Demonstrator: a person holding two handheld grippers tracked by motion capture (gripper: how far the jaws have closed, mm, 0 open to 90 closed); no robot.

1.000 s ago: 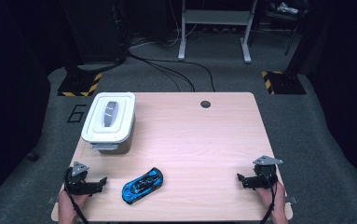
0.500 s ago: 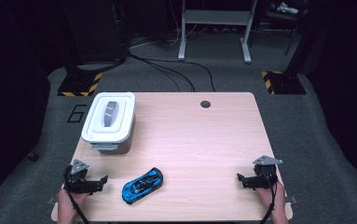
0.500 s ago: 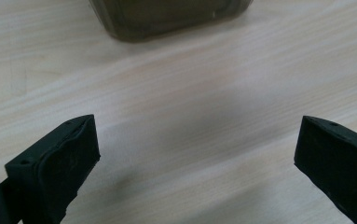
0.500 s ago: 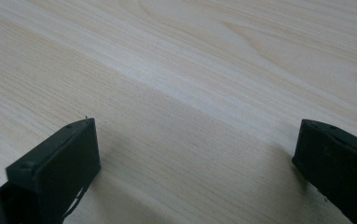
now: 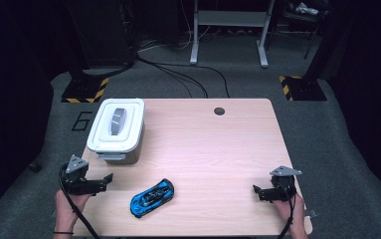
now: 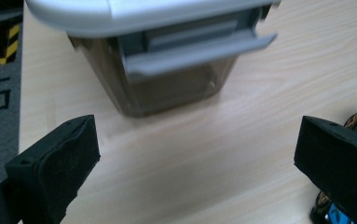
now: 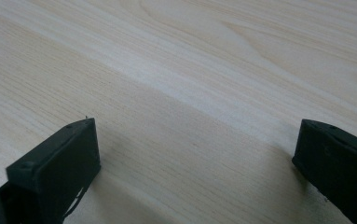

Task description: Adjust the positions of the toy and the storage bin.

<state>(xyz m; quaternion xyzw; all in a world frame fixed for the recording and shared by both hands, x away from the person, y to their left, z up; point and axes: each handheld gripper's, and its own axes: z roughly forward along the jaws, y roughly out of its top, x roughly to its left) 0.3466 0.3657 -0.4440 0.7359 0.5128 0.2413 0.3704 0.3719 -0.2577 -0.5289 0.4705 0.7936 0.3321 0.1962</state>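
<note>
High view: a wooden table (image 5: 218, 149) with a person's two hands at its near edge, each holding a two-jaw gripper. The left gripper (image 5: 109, 178) rests low at the near left corner, pointing toward the middle of the table; the right gripper (image 5: 255, 189) rests at the near right corner, pointing left across the table. A blue toy car (image 5: 152, 197) lies on the table near its front edge, slightly left of centre, its length running diagonally. It sits just to the right of the left gripper and well apart from the right gripper. A box (image 5: 116, 128) with a white lid and a grey handle stands at the left edge of the table, behind the left gripper and apart from the car. A small round hole (image 5: 219, 111) marks the far side of the tabletop.

Left gripper view: the two black jaws stand wide apart with nothing between them but bare wood. The box (image 6: 167, 70) fills the upper part of the view, its grey latch facing the camera below the white lid, its dark see-through wall beneath. A part of the car (image 6: 348, 205) shows at the lower right, just behind the right-hand jaw.

Right gripper view: the jaws are likewise spread wide over bare table (image 7: 190, 70), holding nothing.
</note>
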